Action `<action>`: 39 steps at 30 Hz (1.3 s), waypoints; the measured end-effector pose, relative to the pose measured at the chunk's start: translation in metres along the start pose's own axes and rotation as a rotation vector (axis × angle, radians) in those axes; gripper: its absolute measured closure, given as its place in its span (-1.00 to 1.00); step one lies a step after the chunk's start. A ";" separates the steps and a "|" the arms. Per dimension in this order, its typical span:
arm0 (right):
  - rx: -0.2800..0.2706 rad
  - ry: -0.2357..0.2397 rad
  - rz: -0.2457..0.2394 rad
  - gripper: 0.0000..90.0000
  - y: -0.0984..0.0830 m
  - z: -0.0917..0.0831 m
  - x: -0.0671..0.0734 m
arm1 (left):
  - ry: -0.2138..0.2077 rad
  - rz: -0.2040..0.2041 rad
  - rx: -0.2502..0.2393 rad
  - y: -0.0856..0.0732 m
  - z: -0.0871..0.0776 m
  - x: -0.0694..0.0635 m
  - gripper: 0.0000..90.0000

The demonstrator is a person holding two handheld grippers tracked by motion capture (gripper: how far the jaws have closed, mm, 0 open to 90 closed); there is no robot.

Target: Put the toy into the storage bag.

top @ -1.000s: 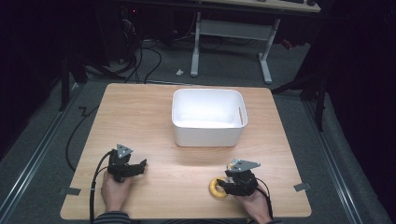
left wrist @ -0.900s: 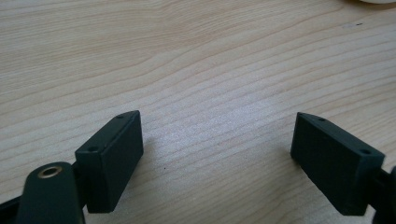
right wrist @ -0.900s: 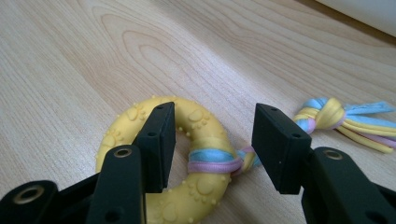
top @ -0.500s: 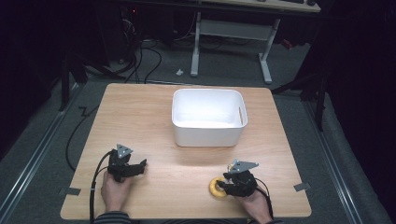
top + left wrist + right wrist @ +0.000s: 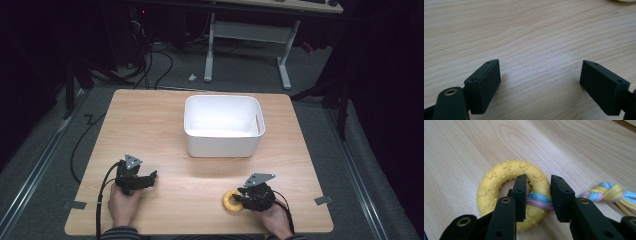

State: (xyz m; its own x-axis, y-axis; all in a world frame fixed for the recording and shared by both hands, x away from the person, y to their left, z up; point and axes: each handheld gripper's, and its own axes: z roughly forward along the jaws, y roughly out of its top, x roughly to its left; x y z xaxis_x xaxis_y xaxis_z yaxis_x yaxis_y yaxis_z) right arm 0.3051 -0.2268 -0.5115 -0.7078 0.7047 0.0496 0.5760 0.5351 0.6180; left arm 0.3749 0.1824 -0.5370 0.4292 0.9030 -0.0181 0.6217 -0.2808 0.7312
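Two black jaws of the right gripper (image 5: 538, 195) have just been closing and now pinch one side of a yellow ring toy (image 5: 511, 192), right where a blue and purple cloth band wraps it. One jaw sits inside the ring's hole, the other outside the ring; the stretch of ring between them is mostly covered by the jaws themselves, so the contact of the pads is hard to make out, though the gap looks taken up by the ring. The toy lies flat on the wooden counter (image 5: 461, 150), its paw-print surface facing up. To the outer side of the jaws a knotted rope (image 5: 607, 191) of blue, yellow and purple strands runs off the picture's edge, its far end cut off.

In the high view the right gripper (image 5: 239, 200) shows beside the ring (image 5: 230, 201), which the gripper body partly hides; the rope cannot be made out there. The left gripper (image 5: 540, 80) rests with its jaws wide apart, bare counter between them. Beyond both pairs of jaws stands a white bin (image 5: 222, 145), whose inside floor is partly hidden by its near wall.
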 end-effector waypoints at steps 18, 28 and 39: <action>-0.065 -0.036 0.016 0.51 0.009 -0.025 -0.011 | 0.000 0.000 0.000 0.000 0.000 0.000 -0.62; -0.084 -0.037 0.035 0.51 0.015 -0.036 -0.018 | 0.000 0.000 0.000 0.000 0.000 0.000 -0.62; -0.119 -0.057 0.031 0.51 0.025 -0.057 -0.025 | 0.000 0.000 0.000 0.000 0.000 0.000 -0.62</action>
State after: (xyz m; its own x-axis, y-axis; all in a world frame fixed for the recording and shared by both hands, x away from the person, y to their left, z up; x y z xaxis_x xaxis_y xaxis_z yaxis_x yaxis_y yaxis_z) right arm 0.3141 -0.2578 -0.4523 -0.6642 0.7470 0.0274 0.5420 0.4559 0.7060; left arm 0.3749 0.1823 -0.5370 0.4293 0.9030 -0.0182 0.6217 -0.2809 0.7311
